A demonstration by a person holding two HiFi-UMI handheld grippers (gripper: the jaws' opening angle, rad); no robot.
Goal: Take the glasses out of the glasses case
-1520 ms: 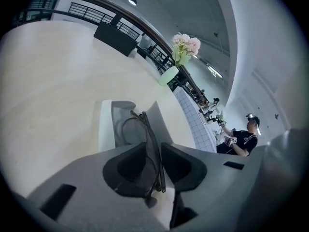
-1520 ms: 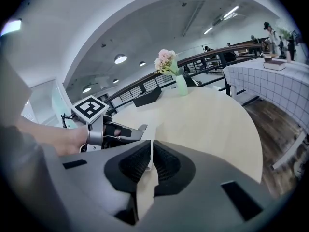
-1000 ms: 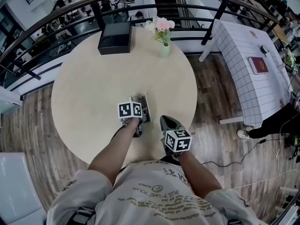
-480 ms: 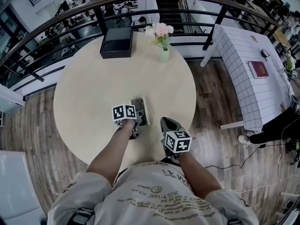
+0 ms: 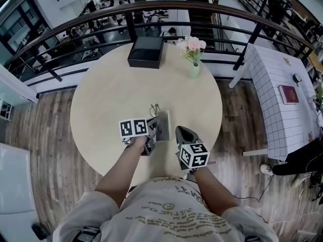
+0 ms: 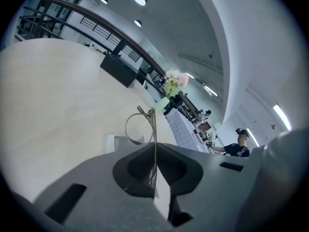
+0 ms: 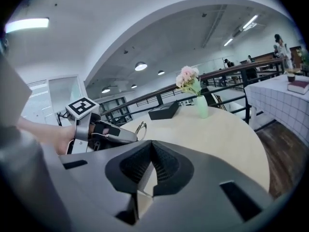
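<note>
Thin wire-framed glasses [image 5: 154,109] stick out ahead of my left gripper [image 5: 147,137], which is shut on one of their arms. In the left gripper view the arm runs straight up from between the closed jaws [image 6: 154,146] to a round lens rim [image 6: 137,127]. The grey glasses case [image 5: 163,126] lies open on the round table [image 5: 101,100], just right of the left gripper and under the glasses. My right gripper [image 5: 178,129] is shut beside the case's right edge, and nothing shows between its jaws [image 7: 151,146]. From there I see the glasses [image 7: 141,128] lifted above the tabletop.
A black box [image 5: 145,52] sits at the table's far edge. A green vase of pink flowers [image 5: 193,54] stands to its right. A dark railing [image 5: 75,39] curves behind the table. A white gridded table [image 5: 282,95] stands at the right on wooden floor.
My left gripper has risen and carried the glasses up out of the case; they now show beyond it. The right gripper shifted slightly beside the case.
</note>
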